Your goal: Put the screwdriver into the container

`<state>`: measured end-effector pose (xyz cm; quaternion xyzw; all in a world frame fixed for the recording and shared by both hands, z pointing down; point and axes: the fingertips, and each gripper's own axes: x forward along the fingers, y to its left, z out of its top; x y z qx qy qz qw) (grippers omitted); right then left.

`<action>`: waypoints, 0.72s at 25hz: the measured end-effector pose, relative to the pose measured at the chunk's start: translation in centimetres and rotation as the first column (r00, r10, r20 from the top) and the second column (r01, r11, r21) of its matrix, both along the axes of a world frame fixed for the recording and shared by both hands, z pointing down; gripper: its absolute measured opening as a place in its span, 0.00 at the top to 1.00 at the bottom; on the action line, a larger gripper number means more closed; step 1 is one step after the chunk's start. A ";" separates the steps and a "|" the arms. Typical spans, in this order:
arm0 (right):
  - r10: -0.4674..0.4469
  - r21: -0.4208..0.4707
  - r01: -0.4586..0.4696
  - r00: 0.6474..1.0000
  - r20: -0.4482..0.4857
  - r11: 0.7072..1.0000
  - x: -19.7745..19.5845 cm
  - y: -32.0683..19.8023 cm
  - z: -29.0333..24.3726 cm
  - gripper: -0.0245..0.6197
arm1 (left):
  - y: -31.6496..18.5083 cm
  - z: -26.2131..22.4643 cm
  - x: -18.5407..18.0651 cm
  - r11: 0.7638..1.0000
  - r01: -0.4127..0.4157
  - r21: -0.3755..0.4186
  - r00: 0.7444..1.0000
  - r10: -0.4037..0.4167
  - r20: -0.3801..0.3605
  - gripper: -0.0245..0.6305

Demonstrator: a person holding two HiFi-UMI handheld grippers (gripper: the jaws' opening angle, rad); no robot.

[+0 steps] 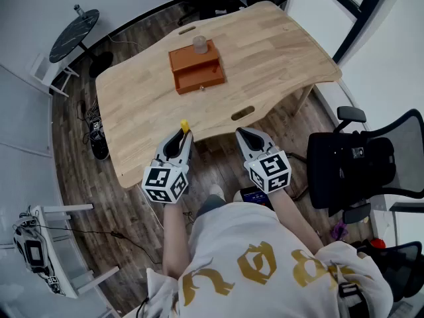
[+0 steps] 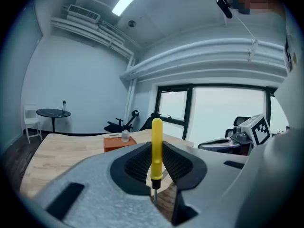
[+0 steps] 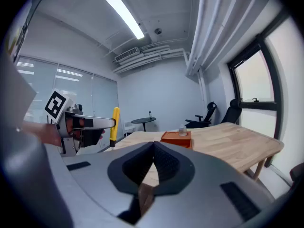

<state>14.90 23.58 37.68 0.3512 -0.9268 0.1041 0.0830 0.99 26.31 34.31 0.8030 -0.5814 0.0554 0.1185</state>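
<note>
A yellow-handled screwdriver stands upright between the jaws of my left gripper, which is shut on it; its handle tip pokes up at the table's near edge. In the right gripper view the screwdriver shows at the left, held in the left gripper. My right gripper is beside it, off the table's near edge, shut with nothing between its jaws. An orange container with a small drawer sits mid-table, a small clear bottle on top of it.
The light wooden table has two slot cut-outs. A black office chair stands at the right, more dark chairs behind the table's far end. A round black side table and a white chair stand at the far left.
</note>
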 end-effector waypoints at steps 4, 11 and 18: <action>-0.007 -0.004 0.007 1.000 -0.003 1.000 -0.6 0.5 0.2 0.95 | 1.1 0.2 -0.8 1.000 0.013 -0.007 1.000 -0.013 -0.008 0.85; -0.020 -0.006 0.020 1.000 -0.003 1.000 -1.7 1.4 0.2 0.95 | 2.4 0.1 -2.0 0.999 0.035 -0.004 0.999 -0.035 -0.013 0.85; -0.071 0.036 0.070 0.997 0.033 0.997 -2.2 2.6 -0.9 0.94 | 2.9 -0.6 -2.4 0.999 0.051 0.007 0.998 -0.051 -0.030 0.85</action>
